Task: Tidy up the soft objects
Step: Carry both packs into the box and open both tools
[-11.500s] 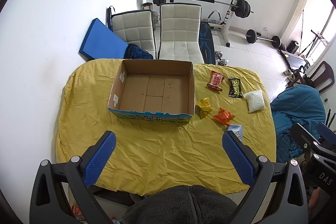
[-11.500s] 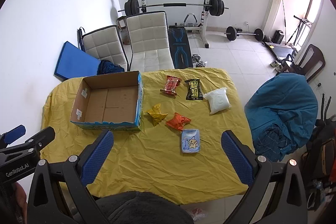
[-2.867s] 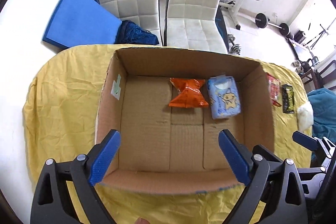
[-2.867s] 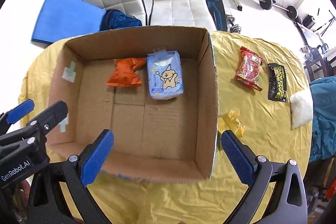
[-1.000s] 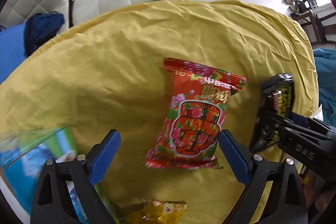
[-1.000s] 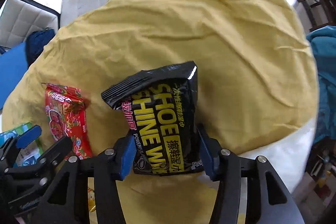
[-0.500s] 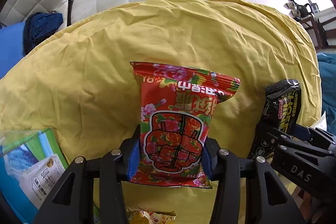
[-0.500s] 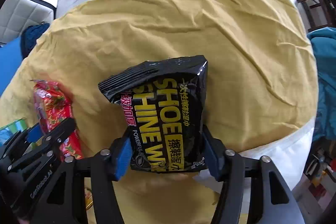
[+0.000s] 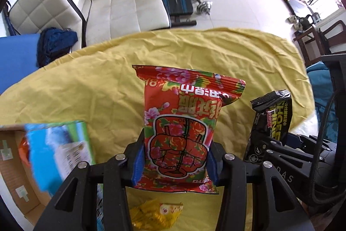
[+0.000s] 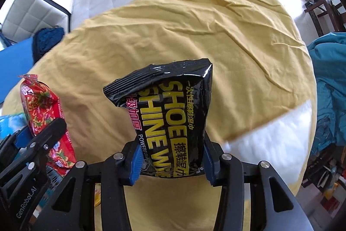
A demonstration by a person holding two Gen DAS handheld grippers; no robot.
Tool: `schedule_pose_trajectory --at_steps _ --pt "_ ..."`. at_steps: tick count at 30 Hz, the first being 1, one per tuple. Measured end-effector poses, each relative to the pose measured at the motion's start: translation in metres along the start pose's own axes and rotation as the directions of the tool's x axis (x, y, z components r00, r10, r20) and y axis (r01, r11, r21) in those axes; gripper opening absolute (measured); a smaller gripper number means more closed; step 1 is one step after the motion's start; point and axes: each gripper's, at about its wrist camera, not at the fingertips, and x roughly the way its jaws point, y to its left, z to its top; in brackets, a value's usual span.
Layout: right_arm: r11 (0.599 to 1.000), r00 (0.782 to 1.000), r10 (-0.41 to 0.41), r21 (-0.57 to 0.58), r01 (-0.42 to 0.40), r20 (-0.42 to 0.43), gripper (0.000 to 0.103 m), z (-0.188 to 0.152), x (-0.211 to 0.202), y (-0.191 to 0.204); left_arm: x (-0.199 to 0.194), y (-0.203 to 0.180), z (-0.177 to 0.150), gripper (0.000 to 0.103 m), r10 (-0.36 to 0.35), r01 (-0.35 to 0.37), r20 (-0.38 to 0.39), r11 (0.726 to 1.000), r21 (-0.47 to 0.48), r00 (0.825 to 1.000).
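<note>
left tool (image 9: pixel 175 162) gripping red packet (image 9: pixel 183 122), pointing down

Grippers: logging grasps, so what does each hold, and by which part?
Left gripper pinches the red packet by its lower sides; right gripper the black packet likewise.

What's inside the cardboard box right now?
Only a corner of the cardboard box shows, at the left edge of the left wrist view. An orange packet lies inside. The box's printed wall and the frame edge hide the rest of its inside.
</note>
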Motion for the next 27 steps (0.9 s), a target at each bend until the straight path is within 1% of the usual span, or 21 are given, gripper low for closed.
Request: schedule_pose_trajectory --at_steps 3,8,13,16,18,22,25,27 --pt "1.000 0.999 0.019 -0.006 -0.018 0.042 0.048 -0.015 -0.022 0.010 -0.019 0.004 -0.011 0.043 -0.015 0.015 0.027 1.000 0.003 1.000" --pt "0.998 0.995 0.054 -0.025 -0.052 0.089 0.048 -0.039 -0.061 0.021 -0.052 0.015 -0.030 0.043 -0.064 0.065 0.065 0.998 -0.011 0.996" --pt "0.994 0.986 0.103 -0.061 -0.096 0.130 0.048 -0.064 -0.101 0.040 -0.085 0.029 -0.046 0.043 -0.117 0.120 0.114 0.993 -0.022 0.987" --pt "0.990 0.980 0.122 -0.083 -0.110 0.155 0.048 -0.077 -0.122 0.059 -0.104 0.043 -0.056 0.043 -0.132 0.136 0.146 0.990 -0.021 0.981" --pt "0.988 0.977 0.137 -0.100 -0.122 0.164 0.048 -0.087 -0.133 0.075 -0.117 0.060 -0.064 0.043 -0.151 0.159 0.164 0.987 -0.035 0.975" --pt "0.979 0.969 0.175 -0.135 -0.152 0.173 0.048 -0.102 -0.143 0.113 -0.139 0.097 -0.077 0.043 -0.158 0.172 0.199 0.984 -0.054 0.967" --pt "0.966 0.963 0.222 -0.170 -0.196 0.153 0.048 -0.119 -0.145 0.152 -0.152 0.134 -0.088 0.043 -0.154 0.173 0.212 0.982 -0.075 0.965" --pt "0.960 0.961 0.235 -0.186 -0.207 0.144 0.048 -0.128 -0.141 0.177 -0.158 0.153 -0.097 0.043 -0.151 0.172 0.217 0.982 -0.084 0.964"
